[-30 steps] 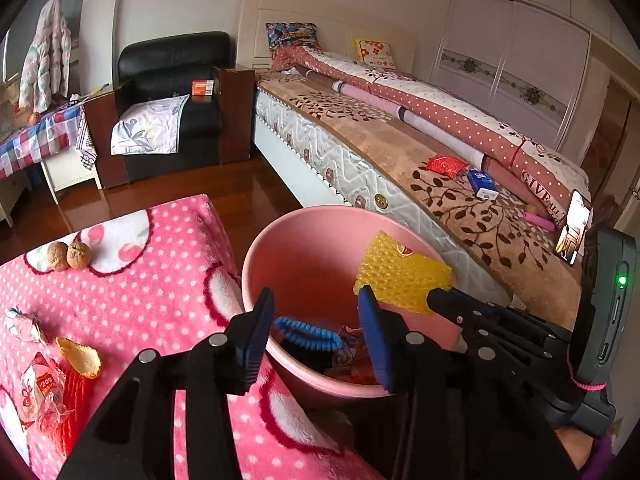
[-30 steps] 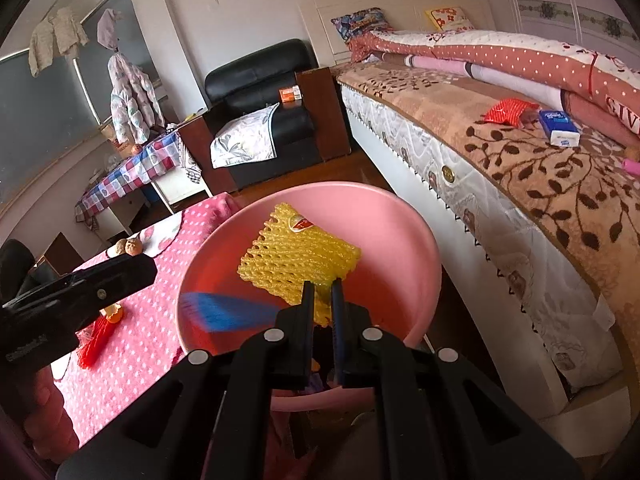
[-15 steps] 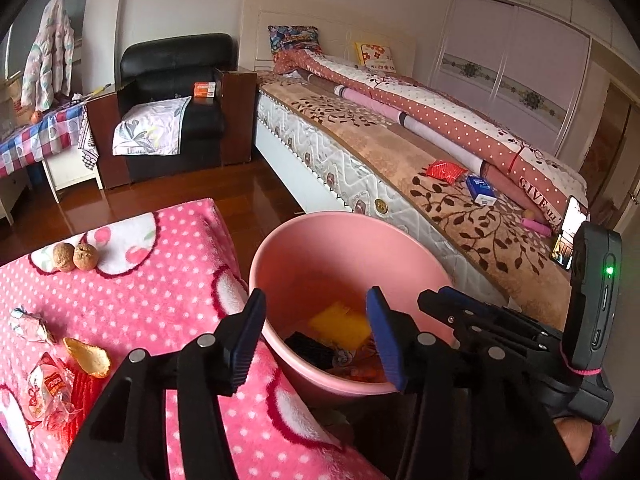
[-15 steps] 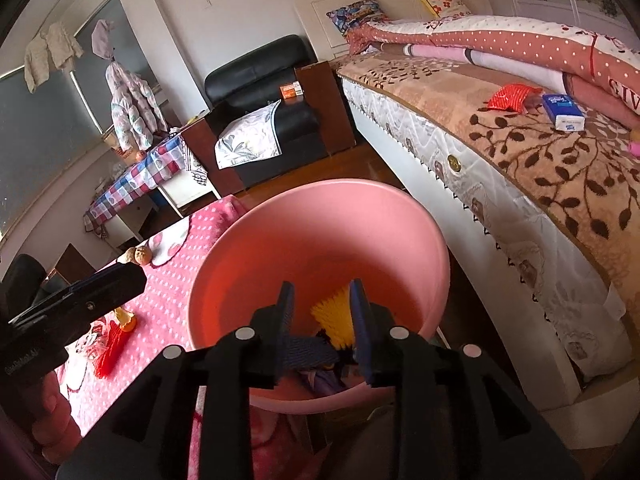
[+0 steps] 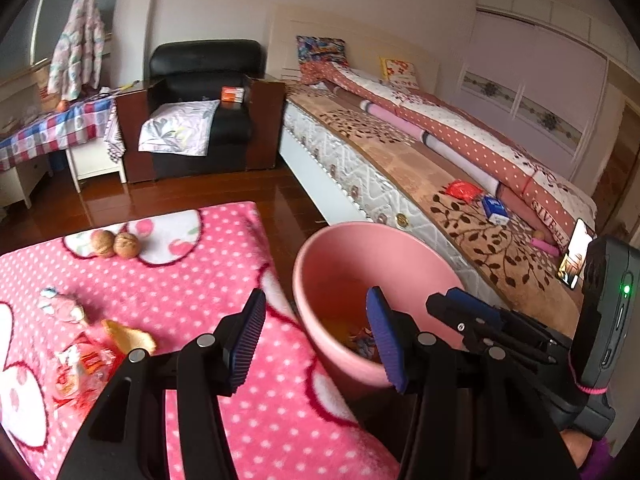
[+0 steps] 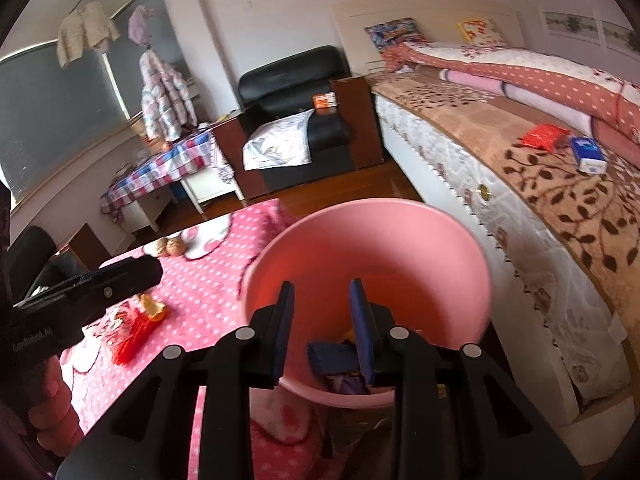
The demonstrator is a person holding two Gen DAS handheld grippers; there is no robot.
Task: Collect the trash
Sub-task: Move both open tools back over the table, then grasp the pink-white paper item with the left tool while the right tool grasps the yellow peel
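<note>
From the left wrist camera, the left gripper (image 5: 316,338) hangs with its jaws spread and empty above the seam between a pink polka-dot blanket (image 5: 192,280) and a pink bin (image 5: 340,364). Wrappers (image 5: 86,360) and a peel scrap (image 5: 128,340) lie on the blanket at left, two walnuts (image 5: 116,244) farther back. A bed (image 5: 420,184) runs along the right.

From the right wrist camera, the right gripper (image 6: 322,326) hovers over the bin (image 6: 400,248), jaws parted with nothing between them after just opening. Trash (image 6: 334,356), including a yellow piece, lies at the bin's bottom.
</note>
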